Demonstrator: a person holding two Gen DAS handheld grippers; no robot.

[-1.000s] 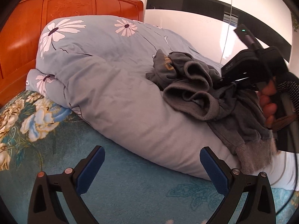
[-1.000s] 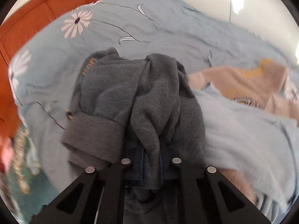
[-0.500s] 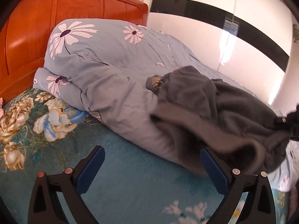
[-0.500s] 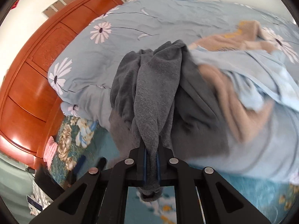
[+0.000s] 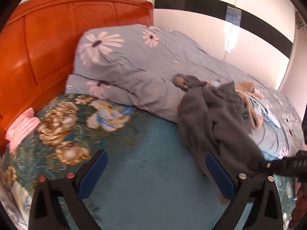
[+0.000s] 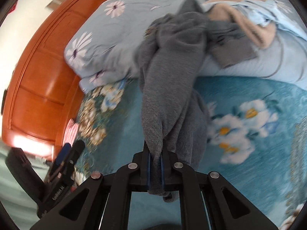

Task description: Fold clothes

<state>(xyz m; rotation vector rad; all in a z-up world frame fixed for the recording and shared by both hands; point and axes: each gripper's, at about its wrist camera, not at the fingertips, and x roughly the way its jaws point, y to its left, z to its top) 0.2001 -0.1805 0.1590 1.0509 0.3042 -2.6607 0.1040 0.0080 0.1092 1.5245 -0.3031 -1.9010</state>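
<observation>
**Grey garment pinched and strung out over the bed**

The right gripper (image 6: 155, 169) has its jaws pressed nearly together on a bunched fold of the grey garment (image 6: 168, 80), which stretches from the pads across the teal floral bedspread (image 6: 249, 95) up onto the blue daisy duvet (image 6: 119, 28). The left gripper (image 5: 156, 174) stands wide apart with nothing between its blue pads, hovering above the bedspread.

The cloth looks thick, soft and fleecy: it should drape and sag, not slip, and carry some weight when lifted whole. It is gathered into a rope at the pinch, so a second hold on a free hem or cuff, away from that bunch, would likely spread it best.

The right wrist view shows the pinch itself and a beige garment (image 6: 247, 21) and pale blue one tangled at the far end. The left wrist view shows the garment from the side, plus the orange headboard (image 5: 48, 48); motion blur there hides where its edges lie.
</observation>
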